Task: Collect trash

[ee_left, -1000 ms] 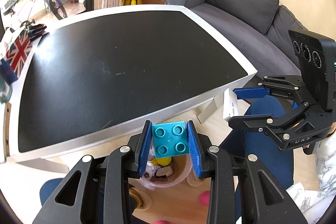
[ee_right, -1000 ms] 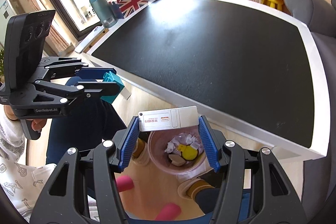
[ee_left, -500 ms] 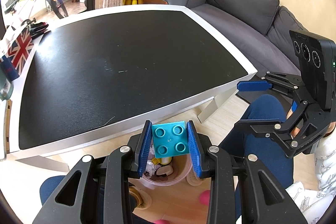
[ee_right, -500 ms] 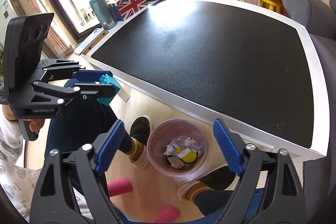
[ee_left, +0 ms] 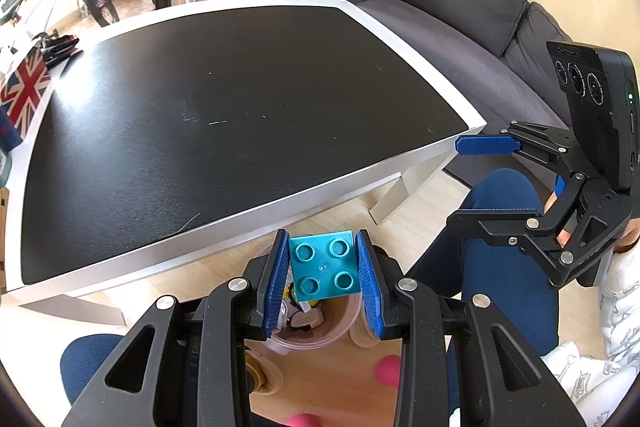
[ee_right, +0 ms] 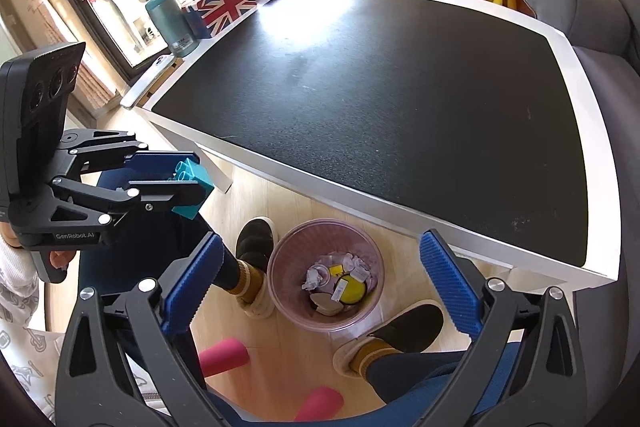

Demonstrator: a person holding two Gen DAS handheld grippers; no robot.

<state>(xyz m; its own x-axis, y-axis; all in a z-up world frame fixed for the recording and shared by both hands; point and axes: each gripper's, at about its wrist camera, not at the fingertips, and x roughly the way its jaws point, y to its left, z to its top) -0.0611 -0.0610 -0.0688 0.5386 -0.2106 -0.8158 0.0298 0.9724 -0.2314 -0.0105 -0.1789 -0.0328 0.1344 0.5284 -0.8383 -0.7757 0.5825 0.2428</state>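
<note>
at the bottom centre of the left wrist view, the left gripper (ee_left: 322, 277) was clamped on a teal toy brick (ee_left: 323, 269), its studded face turned toward the camera and both blue pads pressed flat on its sides. it was probably held that way so the brick would fall straight once the pads let go, since the rim of the pink waste bin (ee_left: 352, 311) showed directly beneath it, low in the frame.

in the right wrist view, the right gripper (ee_right: 320, 273) filled the bottom edge with its jaws standing wide apart; they had just been opening, and nothing lay between them. the bin (ee_right: 280, 291) sat on the wooden floor at lower centre, framed by the two blue pads, which suggests this hand was over it to drop something in. crumpled paper and a yellow object (ee_right: 352, 287) lay inside. the person's slippered feet (ee_right: 400, 331) stood on either side of the bin, likely keeping it close.

at middle left of that view the left gripper (ee_right: 176, 183) appeared side-on with the brick (ee_right: 196, 183) in its grip, beside the bin rather than clearly above it.

beyond, across the middle of both views, the black-topped table (ee_right: 568, 75) was bare, so the brick seemed the last piece to go. a union jack box (ee_right: 224, 7) stood at its far corner, upper left.
</note>
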